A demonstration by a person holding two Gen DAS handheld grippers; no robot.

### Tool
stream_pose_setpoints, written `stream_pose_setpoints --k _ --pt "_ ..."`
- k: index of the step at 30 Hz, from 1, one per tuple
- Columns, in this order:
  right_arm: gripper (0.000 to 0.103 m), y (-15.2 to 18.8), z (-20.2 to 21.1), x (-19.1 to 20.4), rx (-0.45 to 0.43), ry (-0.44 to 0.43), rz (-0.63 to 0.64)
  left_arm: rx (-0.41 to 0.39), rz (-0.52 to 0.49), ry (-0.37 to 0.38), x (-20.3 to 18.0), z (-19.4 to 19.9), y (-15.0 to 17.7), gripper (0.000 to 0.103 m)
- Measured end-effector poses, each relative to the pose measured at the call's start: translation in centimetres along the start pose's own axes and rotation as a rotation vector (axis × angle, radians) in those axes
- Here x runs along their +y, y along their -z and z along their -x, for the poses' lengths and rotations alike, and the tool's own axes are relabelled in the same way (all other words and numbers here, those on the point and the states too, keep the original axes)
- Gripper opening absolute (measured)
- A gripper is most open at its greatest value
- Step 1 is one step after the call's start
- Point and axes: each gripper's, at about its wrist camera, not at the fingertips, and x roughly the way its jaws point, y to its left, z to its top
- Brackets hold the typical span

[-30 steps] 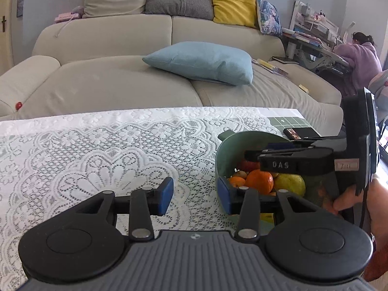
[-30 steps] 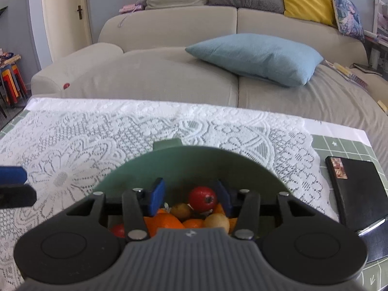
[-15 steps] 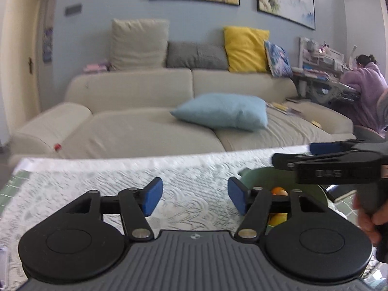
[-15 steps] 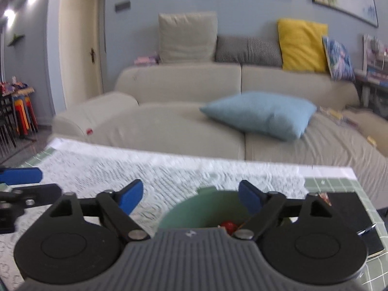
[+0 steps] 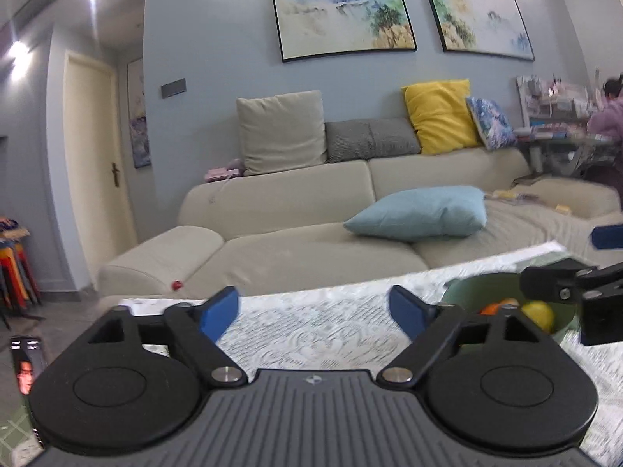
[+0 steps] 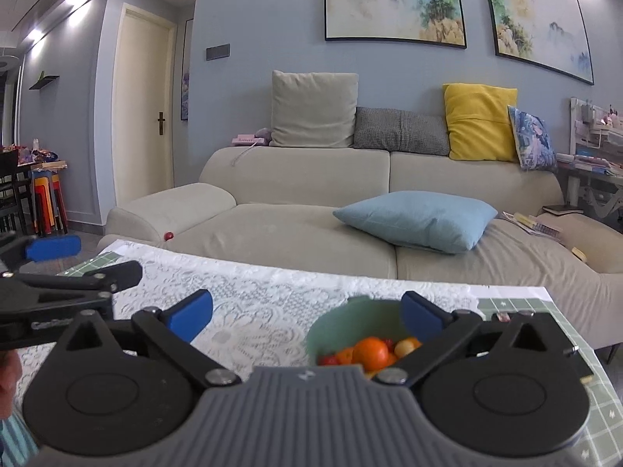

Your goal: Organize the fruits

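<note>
Both grippers have pulled back and tipped up from the green bowl [image 6: 331, 327] since a second ago, their jaws having just been opening, now spread wide with nothing between them. Fruits [image 6: 370, 350], an orange among small red and yellow pieces, sit heaped inside the bowl on the lace-covered table [image 6: 253, 303]. From the right gripper [image 6: 307, 311] the bowl lies straight ahead and just below, close under its right-hand blue finger. From the left gripper [image 5: 313, 307] the bowl [image 5: 467, 292] lies off to the right, beyond its fingers, partly behind the other tool. The right hand looks the nearer for any next reach.
</note>
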Motion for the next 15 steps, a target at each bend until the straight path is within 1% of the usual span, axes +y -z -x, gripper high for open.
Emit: stream_pose_setpoints --k 2,3,7,11,15 --pt "0.099 0.9 0.6 0.4 0.011 0.022 -0.011 0.007 -0.016 -0.006 -0.3 0.4 0.9 0.103" --pt "0.099 1.5 0.9 0.6 0.010 0.046 -0.014 0.006 -0.016 -0.009 -0.3 0.6 1.3 0.103" --pt "0.099 3.4 1.7 1.3 0.015 0.125 -0.001 0.021 0.018 -0.017 0.0 1.0 2.7 0.103" --pt "0.099 5.1 2.0 1.6 0.017 0.147 -0.036 0.051 0.064 -0.006 0.7 1.0 3.8 0.103" --pt "0.099 6.5 1.8 2.3 0.028 0.158 -0.034 0.084 0.076 -0.006 0.9 1.0 4.8 0.103"
